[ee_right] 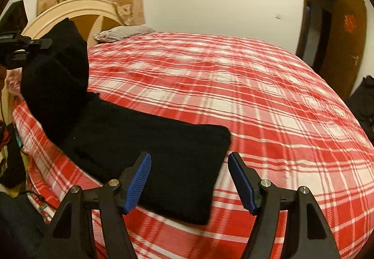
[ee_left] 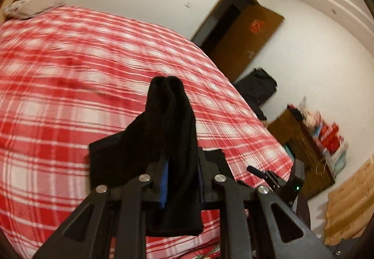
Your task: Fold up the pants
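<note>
- Left wrist view: the left claw (ee_left: pixel 181 179) pointed down and forward over the bed (ee_left: pixel 70 95), its jaws clamped on a bunched fold of the black pants (ee_left: pixel 170 123); the cloth stood up between the blue pads (ee_left: pixel 165 179) and hung below them.
- The picture was smeared across the red and white plaid cover.
- Right wrist view: the right claw (ee_right: pixel 189 182) tilted down toward the near edge of the bed (ee_right: pixel 280 107), jaws standing wide apart with nothing pressed between its blue pads (ee_right: pixel 138 183).
- The pants (ee_right: pixel 149 142) lay mostly flat on the cover just ahead of that claw, while their left end rose off the bed, lifted by the left claw (ee_right: pixel 25 45) at the frame's left edge.
- A grey pillow (ee_right: pixel 124 32) sat at the head of the bed by a cream headboard (ee_right: pixel 77 9).
- The brown door (ee_right: pixel 346 46) carried a red ornament (ee_right: pixel 349 23); whether it held writing I could not tell, and no brand or label was readable.
</note>
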Available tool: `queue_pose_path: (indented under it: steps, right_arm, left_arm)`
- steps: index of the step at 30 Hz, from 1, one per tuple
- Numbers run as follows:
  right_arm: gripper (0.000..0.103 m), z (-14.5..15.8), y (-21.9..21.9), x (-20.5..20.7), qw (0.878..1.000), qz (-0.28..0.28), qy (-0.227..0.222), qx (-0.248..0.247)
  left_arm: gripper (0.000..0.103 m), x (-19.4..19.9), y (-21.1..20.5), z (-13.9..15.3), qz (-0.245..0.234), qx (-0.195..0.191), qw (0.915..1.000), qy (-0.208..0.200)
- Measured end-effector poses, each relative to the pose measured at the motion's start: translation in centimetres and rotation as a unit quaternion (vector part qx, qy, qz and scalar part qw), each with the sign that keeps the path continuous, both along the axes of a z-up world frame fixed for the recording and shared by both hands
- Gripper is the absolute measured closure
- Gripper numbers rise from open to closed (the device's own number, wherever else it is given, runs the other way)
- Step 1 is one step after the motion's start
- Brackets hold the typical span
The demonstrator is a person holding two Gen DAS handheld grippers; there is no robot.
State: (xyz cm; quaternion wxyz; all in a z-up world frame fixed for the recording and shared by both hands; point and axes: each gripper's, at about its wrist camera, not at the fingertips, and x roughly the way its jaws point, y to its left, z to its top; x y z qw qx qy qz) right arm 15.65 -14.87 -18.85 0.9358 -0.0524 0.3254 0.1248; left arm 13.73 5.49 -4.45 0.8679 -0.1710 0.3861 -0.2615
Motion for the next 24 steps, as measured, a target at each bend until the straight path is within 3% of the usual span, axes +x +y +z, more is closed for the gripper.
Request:
queue_pose_path:
  steps: [12,24]
  right_arm:
    - [0.033,-0.9,-3.9,1.4,0.997,-0.067,0.029,0.031]
    - [0.033,-2.5,-5.7,2.4,0.990,-0.112,0.064,0.055]
  left_arm:
    - [0.083,2.0,-9.7,-2.1,-0.071,0.065,0.9952,0.018]
    - [0.083,3.4,-16.2,-5.8,-0.095,0.103,0.9895,0.037]
